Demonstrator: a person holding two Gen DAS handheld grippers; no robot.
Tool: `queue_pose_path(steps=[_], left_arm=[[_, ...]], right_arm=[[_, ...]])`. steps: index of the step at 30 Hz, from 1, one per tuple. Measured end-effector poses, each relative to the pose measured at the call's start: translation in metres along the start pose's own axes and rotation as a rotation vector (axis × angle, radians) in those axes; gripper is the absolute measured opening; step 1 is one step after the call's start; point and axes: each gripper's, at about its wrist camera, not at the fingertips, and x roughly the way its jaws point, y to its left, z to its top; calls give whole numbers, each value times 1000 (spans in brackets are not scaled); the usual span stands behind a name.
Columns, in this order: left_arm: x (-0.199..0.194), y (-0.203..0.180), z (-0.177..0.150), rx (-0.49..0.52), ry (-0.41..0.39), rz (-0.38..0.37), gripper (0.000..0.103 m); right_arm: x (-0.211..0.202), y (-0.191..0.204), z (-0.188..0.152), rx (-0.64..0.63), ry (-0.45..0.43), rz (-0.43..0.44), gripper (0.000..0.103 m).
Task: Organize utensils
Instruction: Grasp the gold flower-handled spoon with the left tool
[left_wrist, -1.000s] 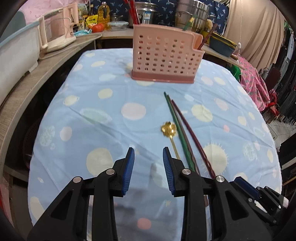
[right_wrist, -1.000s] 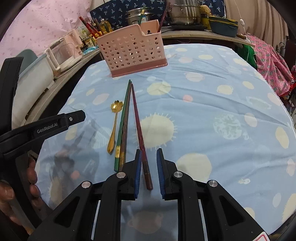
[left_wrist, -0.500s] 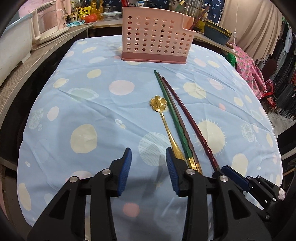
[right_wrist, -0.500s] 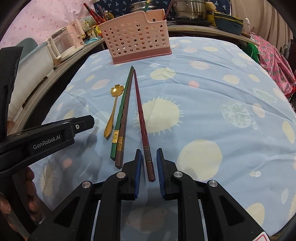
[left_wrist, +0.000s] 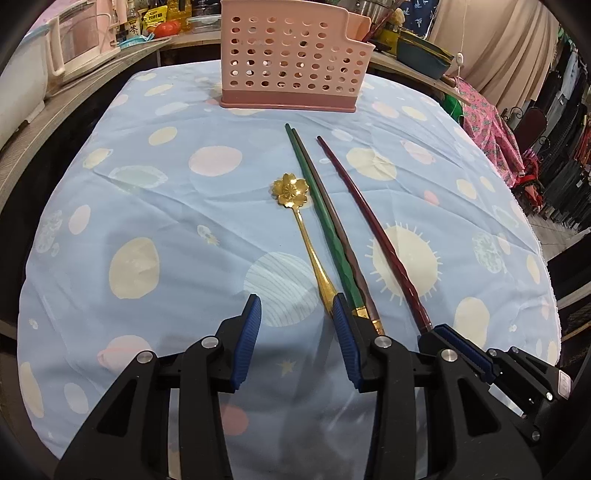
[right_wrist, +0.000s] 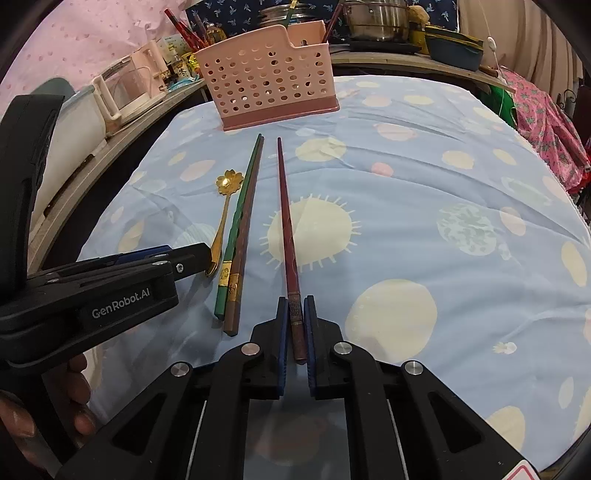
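Several utensils lie on the blue dotted tablecloth (left_wrist: 147, 206). They are a gold flower spoon (left_wrist: 291, 190) (right_wrist: 225, 206), a green chopstick (left_wrist: 325, 225) (right_wrist: 240, 210) tight against a brown one (right_wrist: 246, 236), and a dark red chopstick (left_wrist: 369, 229) (right_wrist: 286, 214). My right gripper (right_wrist: 295, 306) (left_wrist: 428, 334) is shut on the near end of the dark red chopstick, which lies on the cloth. My left gripper (left_wrist: 295, 306) (right_wrist: 195, 256) is open, low over the cloth, its right finger at the spoon's handle end. A pink perforated basket (left_wrist: 291, 62) (right_wrist: 269, 85) stands at the far edge.
A curved counter (left_wrist: 55, 107) with a kettle and jars runs along the left. Pots and a bowl (right_wrist: 454, 50) stand behind the basket. Pink cloth and hanging clothes (left_wrist: 554, 147) are beyond the table's right edge. A person's hand (right_wrist: 22, 424) holds the left gripper.
The left gripper came forward and down to the spoon's handle end, its jaws a little wider. The right gripper's jaws closed onto the dark red chopstick's end.
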Motion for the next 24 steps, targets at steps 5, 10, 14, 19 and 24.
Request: queue_pose_path(steps=[5, 10, 14, 19, 24], left_arm=[[4, -4, 2, 6, -5, -2, 38], [6, -7, 2, 25, -14, 9, 38], [6, -9, 0, 41, -26, 11, 37], [5, -7, -3, 54, -39, 5, 29], [2, 2, -5, 40, -41, -16, 13]], right_arm=[[0, -1, 1, 6, 1, 3, 8], [0, -2, 0, 6, 2, 4, 8], [0, -2, 0, 7, 2, 5, 8], [0, -2, 0, 7, 2, 4, 8], [-1, -1, 0, 8, 2, 5, 8]])
